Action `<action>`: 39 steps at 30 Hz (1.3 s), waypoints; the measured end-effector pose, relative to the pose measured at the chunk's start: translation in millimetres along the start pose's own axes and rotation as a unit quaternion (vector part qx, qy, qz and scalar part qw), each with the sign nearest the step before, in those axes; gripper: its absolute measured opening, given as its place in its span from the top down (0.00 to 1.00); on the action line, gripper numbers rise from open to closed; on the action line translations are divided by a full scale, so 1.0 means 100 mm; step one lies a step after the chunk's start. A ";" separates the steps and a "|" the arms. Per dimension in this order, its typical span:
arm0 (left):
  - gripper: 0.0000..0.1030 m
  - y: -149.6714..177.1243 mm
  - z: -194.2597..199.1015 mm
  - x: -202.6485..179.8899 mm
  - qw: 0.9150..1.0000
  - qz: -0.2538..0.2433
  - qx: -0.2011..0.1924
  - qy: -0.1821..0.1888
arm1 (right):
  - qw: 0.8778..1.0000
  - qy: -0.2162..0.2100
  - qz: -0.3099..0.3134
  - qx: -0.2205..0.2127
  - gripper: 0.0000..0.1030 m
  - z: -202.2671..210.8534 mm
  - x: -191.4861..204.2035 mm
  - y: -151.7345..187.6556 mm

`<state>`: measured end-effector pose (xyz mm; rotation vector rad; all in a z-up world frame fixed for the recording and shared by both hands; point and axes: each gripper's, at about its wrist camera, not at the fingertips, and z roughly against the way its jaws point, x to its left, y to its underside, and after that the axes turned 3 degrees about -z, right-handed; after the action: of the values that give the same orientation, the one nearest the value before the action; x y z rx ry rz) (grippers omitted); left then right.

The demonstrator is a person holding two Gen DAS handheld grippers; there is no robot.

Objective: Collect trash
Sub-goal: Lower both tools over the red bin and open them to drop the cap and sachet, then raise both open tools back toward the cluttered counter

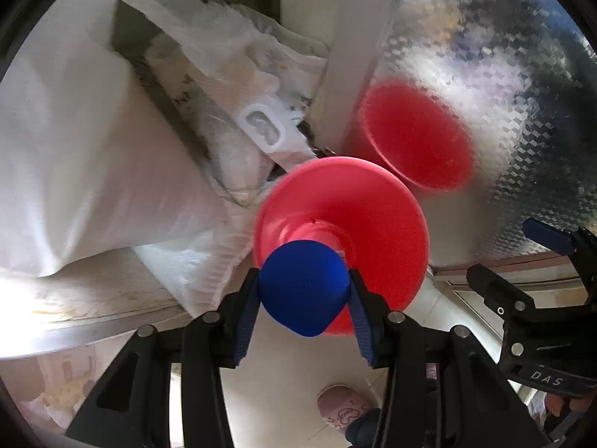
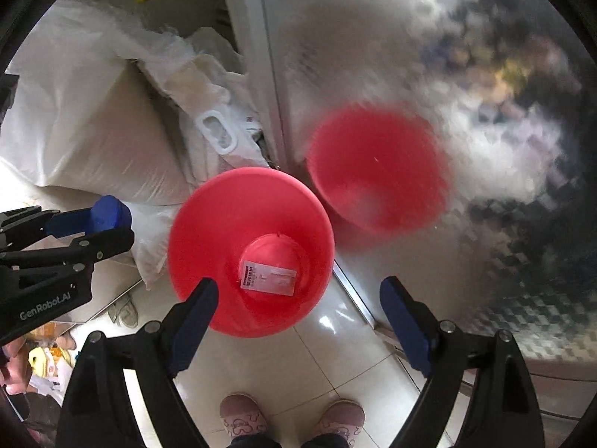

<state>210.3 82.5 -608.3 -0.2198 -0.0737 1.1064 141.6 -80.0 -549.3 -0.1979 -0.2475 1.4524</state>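
A wide pane of patterned frosted glass point(image 2: 466, 93) fills the right half of both views, and a blurred red reflection of the bin shows in it. To its left, beyond a pale door frame point(image 2: 257, 74), big white woven sacks point(image 2: 82, 112) are piled against each other, one of them with a white plastic handle point(image 2: 218, 134) showing. Below lies a glossy floor of pale tiles point(image 2: 335, 358), and the person's two pink slippers point(image 2: 242, 416) stand on it at the bottom edge of the right wrist view. The red bin point(image 2: 250, 250) stands on the tiles just beside the glass and close to the sacks, its mouth open upward; a white label point(image 2: 268, 278) lies flat on its bottom. The left gripper point(image 1: 304, 293) is clenched on a blue object point(image 1: 304, 287), rounded and smooth, with faint raised lettering too small to read; both blue pads point(image 1: 246, 317) press against its sides. In the left wrist view the object sits over the mouth of the bin, covering part of the bottom; how high above it hangs I cannot tell. From the right wrist view the same gripper reaches in from the left, its blue tip near the bin's rim on the sack side. The right gripper point(image 2: 300, 326) is spread wide with nothing between its pads, which hang above the near rim of the bin and the tiles, one on either side.
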 end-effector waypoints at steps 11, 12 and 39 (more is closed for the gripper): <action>0.19 -0.04 -0.16 -0.17 0.999 -0.042 -0.009 -0.022 | 1.000 0.007 -0.024 0.001 0.15 -0.15 -0.19 0.03; 0.18 -0.04 -0.15 -0.16 0.999 -0.041 -0.007 -0.020 | 1.000 0.008 -0.025 0.000 0.15 -0.15 -0.20 0.03; 0.16 0.24 2.66 -0.09 0.998 0.041 -0.032 -0.035 | 0.998 -0.027 0.040 -0.034 0.15 2.04 0.31 -0.17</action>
<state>140.1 122.0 -353.6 -0.2437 -0.1635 1.1952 103.3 -54.1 -347.9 -0.2261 -0.3361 1.5320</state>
